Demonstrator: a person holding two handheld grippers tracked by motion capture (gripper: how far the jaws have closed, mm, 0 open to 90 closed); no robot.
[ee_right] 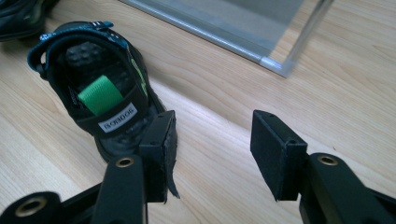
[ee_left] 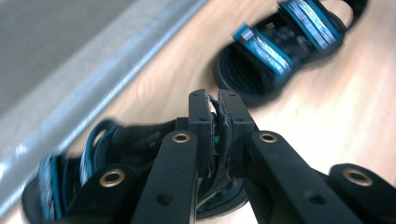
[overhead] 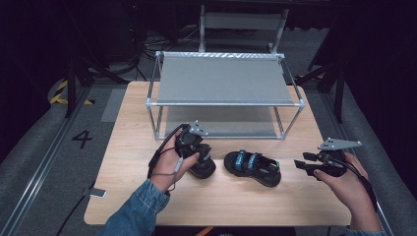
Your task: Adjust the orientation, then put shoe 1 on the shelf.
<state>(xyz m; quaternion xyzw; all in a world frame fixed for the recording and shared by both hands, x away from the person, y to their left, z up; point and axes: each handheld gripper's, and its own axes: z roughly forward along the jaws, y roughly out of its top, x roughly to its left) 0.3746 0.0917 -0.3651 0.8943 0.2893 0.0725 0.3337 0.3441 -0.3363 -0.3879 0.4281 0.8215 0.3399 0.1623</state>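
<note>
Black sandal, near one (overhead: 203, 166): held under the left gripper (overhead: 197, 153); a thin part of it is pinched between the nearly closed jaws, seemingly a strap.
Second sandal (overhead: 253, 167): lies on the wooden table (overhead: 123, 162), between the two grippers, untouched.
Right gripper (overhead: 301, 164): jaws are held wide apart, nothing is gripped; the second sandal's heel sits just beside one jaw.
Metal rack (overhead: 223, 78): stands beyond both grippers, shelves bare.
Progress: first sandal is judged grasped but not yet shelved; both placements remain.
</note>
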